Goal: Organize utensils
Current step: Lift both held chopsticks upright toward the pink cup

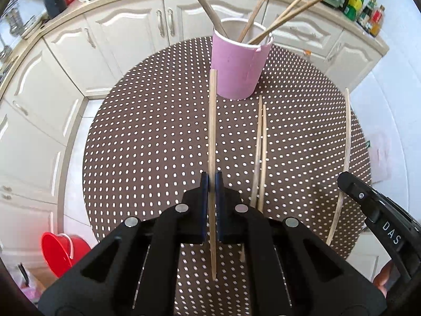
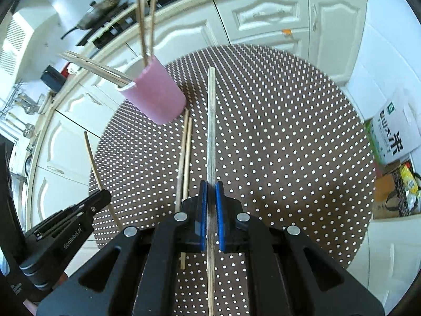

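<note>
- I am counting two grippers, each pinching one wooden chopstick: my left gripper [image 1: 212, 181] is clamping its blue pads tight on a chopstick [image 1: 212, 131] that is pointing toward the cup, and my right gripper [image 2: 211, 191] is closed just as tight on another chopstick [image 2: 211, 126]
- Both held sticks are hanging above the table [image 1: 147, 137], clear of the dotted brown cloth
- Two loose chopsticks [image 1: 261, 142] are lying side by side and touching on the cloth, between the two grippers and just short of the cup
- One pink cup [image 1: 238, 65] is standing upright on the far part of the table; I am seeing four chopsticks [image 1: 286, 13] leaning out of it in the left view
- In the right view the sticks in the cup are blurring together, so I cannot count them there
- The near ends of the loose pair are slipping out of sight under my gripper bodies, and the right gripper is showing only partly at the left view's edge
</note>
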The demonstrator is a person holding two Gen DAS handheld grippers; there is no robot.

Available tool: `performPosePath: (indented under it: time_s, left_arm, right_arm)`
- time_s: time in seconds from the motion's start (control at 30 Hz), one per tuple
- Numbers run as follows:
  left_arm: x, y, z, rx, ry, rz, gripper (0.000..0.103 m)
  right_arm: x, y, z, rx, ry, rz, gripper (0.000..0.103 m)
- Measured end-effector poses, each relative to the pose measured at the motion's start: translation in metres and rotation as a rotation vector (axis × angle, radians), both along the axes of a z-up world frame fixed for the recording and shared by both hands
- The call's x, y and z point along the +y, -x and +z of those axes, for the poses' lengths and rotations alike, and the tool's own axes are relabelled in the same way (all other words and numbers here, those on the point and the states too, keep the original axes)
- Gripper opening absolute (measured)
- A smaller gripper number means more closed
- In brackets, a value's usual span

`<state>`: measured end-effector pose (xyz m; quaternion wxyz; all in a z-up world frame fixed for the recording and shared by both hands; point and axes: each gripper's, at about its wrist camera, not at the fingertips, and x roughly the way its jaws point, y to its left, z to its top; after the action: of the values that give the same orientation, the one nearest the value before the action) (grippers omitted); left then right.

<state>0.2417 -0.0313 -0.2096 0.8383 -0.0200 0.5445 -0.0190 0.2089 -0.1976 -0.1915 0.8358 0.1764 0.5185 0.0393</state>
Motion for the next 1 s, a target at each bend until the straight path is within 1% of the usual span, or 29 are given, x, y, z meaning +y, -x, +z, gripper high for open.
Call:
performPosePath:
  time_s: [0.1, 0.13, 0.23, 0.43, 0.6, 0.7, 0.8, 1.0]
  left_arm:
    - [0.0, 0.017, 0.014, -0.035, -0.009, 0.007, 0.006]
    - [-0.001, 0.014, 0.017, -0.044, -0.014, 0.008, 0.006]
    - [0.001, 0.024, 0.03, -0.077, -0.009, 0.012, 0.006]
    - [0.003, 0.037, 0.064, -0.172, -0.011, 0.017, 0.006]
    - [0.005, 0.034, 0.09, -0.24, -0.003, 0.017, 0.006]
    - [0.009, 0.031, 0.1, -0.266, 0.003, 0.012, 0.006]
    - [0.013, 0.025, 0.107, -0.281, 0.006, 0.011, 0.006]
    - [0.028, 0.004, 0.121, -0.289, 0.065, 0.026, 0.006]
  right_arm:
    - [0.0, 0.012, 0.016, -0.05, -0.006, 0.003, 0.005]
    - [-0.001, 0.015, 0.02, -0.065, -0.006, 0.005, 0.005]
    - [0.003, 0.015, 0.033, -0.11, 0.002, 0.007, 0.005]
    - [0.007, 0.009, 0.06, -0.219, 0.006, 0.024, 0.005]
    - [0.01, 0.003, 0.08, -0.298, 0.006, 0.028, 0.005]
    - [0.011, -0.002, 0.091, -0.334, 0.002, 0.028, 0.005]
    - [0.015, -0.01, 0.1, -0.368, 0.002, 0.033, 0.005]
    - [0.016, -0.026, 0.112, -0.429, -0.01, 0.022, 0.005]
